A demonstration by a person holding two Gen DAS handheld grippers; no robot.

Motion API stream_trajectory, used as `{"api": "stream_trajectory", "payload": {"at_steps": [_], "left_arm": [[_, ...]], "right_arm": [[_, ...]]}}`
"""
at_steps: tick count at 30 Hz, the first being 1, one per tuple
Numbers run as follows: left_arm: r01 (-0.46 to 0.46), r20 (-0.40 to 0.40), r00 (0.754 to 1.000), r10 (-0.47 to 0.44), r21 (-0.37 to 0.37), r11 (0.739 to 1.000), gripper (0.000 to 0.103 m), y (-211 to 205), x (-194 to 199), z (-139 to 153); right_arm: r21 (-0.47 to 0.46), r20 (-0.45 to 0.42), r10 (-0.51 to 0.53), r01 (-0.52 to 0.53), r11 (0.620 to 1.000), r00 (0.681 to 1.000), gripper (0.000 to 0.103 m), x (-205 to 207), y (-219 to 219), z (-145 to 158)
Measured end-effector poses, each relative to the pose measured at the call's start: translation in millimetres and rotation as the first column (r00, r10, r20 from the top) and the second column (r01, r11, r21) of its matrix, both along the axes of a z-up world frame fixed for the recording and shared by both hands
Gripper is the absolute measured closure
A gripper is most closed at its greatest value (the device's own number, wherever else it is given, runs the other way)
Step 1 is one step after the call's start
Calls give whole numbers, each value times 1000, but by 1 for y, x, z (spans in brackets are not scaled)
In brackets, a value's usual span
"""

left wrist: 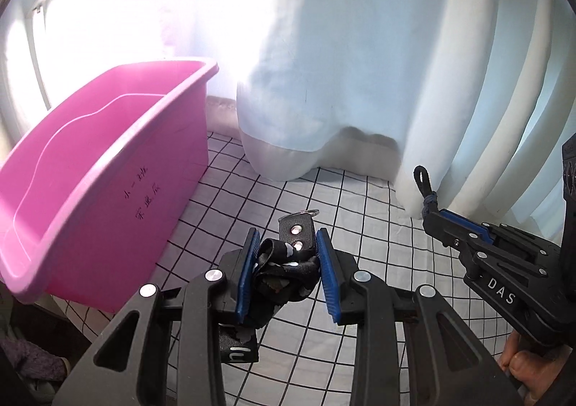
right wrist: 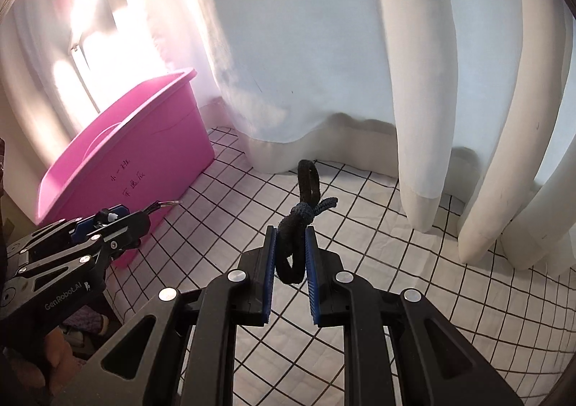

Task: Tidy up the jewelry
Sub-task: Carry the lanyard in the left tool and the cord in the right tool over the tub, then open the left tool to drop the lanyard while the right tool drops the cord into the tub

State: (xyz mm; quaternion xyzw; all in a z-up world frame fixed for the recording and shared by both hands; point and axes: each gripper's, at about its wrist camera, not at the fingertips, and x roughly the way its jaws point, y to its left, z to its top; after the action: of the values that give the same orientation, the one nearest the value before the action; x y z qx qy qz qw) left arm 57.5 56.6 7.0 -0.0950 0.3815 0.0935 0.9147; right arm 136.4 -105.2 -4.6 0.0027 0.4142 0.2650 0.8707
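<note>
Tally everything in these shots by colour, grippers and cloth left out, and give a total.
Pink: 1, the storage bin
Black: 2, the patterned strap held by the left gripper and the knotted cord held by the right gripper
White: 1, the curtain
Total: 4

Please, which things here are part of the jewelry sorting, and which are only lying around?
Part of the job:
- black patterned strap with metal ring, held in left gripper
- dark knotted cord loop, held in right gripper
- pink plastic bin, likely the destination

Only around:
- white curtain
- white checked cloth
</note>
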Motion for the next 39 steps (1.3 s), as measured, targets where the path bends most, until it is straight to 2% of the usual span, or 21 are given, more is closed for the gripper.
{"api": "stream_trajectory", "payload": {"at_steps": [10,14,17,20,27,33,39], "left_arm": [[-111,138,985,104,39,993,71,87,-19,83],[-178,162,973,164,73,981,71,134,-28,99],[-229,166,963,214,79,970,71,171,-35,103],[-272,143,955,259,83,959,71,206,-41,100],[-321,52,947,318,62,945,71,264,-37,66],[-329,-53,942,330,29,944,71,294,-22,36],[-345,-178,925,336,-21,938,71,315,-9,5]], "right_arm": [[57,151,120,-130,990,981,88,-2,84,88],[84,176,189,-206,975,966,88,-2,131,106],[91,163,241,-257,962,957,88,2,169,108],[94,141,282,-297,950,949,88,8,203,106],[77,68,325,-330,941,943,88,26,264,88],[49,-30,323,-322,946,946,88,47,300,64],[12,-133,300,-301,954,945,88,64,317,38]]}}
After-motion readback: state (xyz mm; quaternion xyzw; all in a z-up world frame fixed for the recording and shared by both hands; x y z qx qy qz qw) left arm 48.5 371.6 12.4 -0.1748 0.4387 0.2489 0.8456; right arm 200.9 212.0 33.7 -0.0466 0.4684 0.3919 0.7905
